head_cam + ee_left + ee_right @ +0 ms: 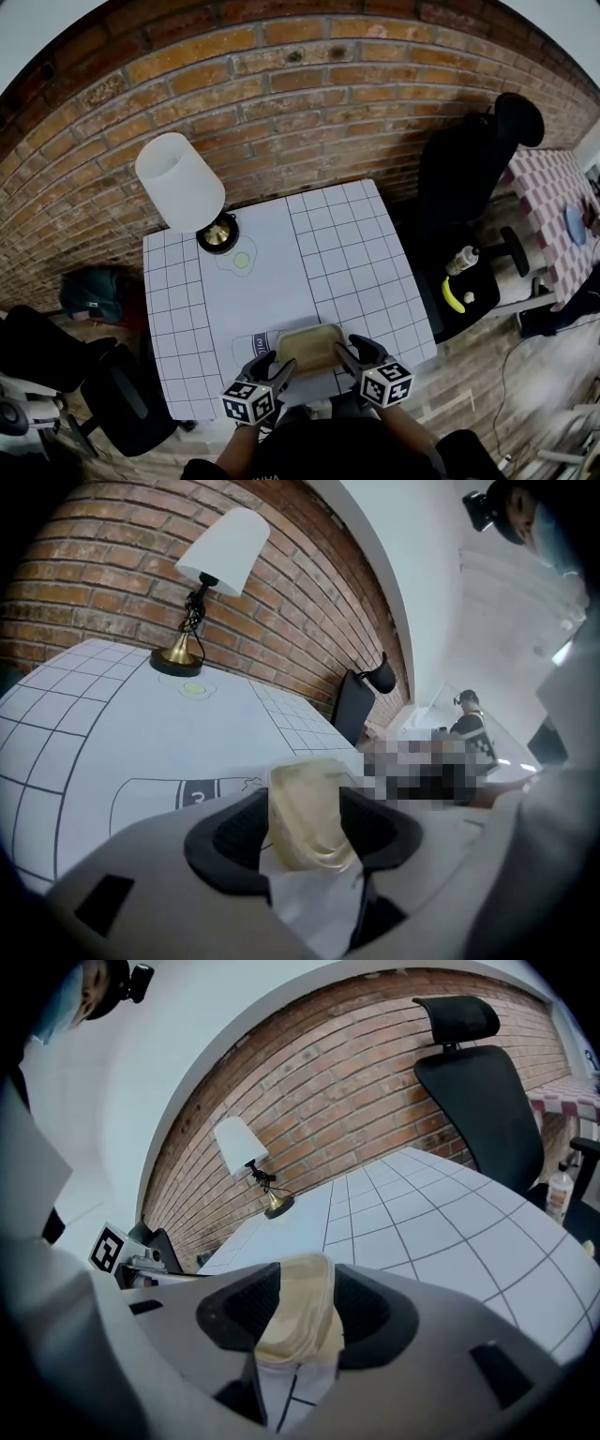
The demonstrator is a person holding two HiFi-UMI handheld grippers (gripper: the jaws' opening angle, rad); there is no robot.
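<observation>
Brickwork (281, 84) fills the top of the head view, and below it stands a white table (347, 253) marked with a black grid. A lamp (183, 187) with a white shade and a brass foot stands near the table's far left corner, and a small pale green disc (242, 261) lies just in front of it. At the table's near edge sits a tan tray (309, 345), shallow and rectangular, over a printed outline on the tabletop. The left gripper (281, 372) meets the tray's left side and the right gripper (348, 355) meets its right side. Whether the tray rests on the table or hangs just above it cannot be told. A black office chair (469, 169) stands to the right of the table, with a banana (452, 298) and a bottle (461, 260) on a dark seat beside it. In the left gripper view, the two dark pads are pressed in on the tray's thin pale wall, which stands pinched between them. The lamp stands well apart from them, across the table. In the right gripper view, the jaws are likewise drawn almost together, with only the tray's rim between them. The lamp and the chair show beyond.
</observation>
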